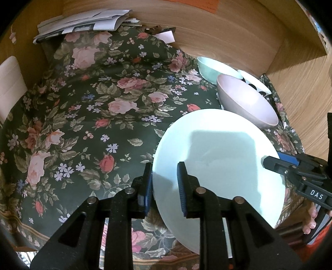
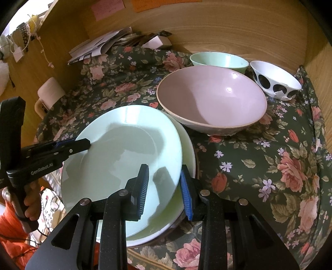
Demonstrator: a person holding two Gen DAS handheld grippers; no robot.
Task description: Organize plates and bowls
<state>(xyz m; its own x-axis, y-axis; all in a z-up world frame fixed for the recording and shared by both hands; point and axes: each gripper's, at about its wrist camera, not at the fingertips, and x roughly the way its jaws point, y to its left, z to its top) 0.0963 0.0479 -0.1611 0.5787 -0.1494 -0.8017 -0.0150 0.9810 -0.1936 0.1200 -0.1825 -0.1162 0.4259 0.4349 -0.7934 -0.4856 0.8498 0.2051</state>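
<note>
Both hand-held grippers, left (image 1: 165, 187) and right (image 2: 165, 189), clamp the plate (image 2: 124, 157) rims; cloth (image 1: 83, 124) leftward bare.

The lower plate (image 2: 189, 145) is mostly buried under the top plate (image 2: 124, 157), so only a sliver of rim shows toward the table's right side, and I can't tell what the dark rim under the pair is. The green bowl (image 2: 220, 59) near the back edge is half hidden behind the pink bowl (image 2: 211, 97). The notes (image 2: 108, 8) on the back wall are too blurry to read, and the hand (image 2: 31, 205) is cut off at the frame's left edge.
</note>
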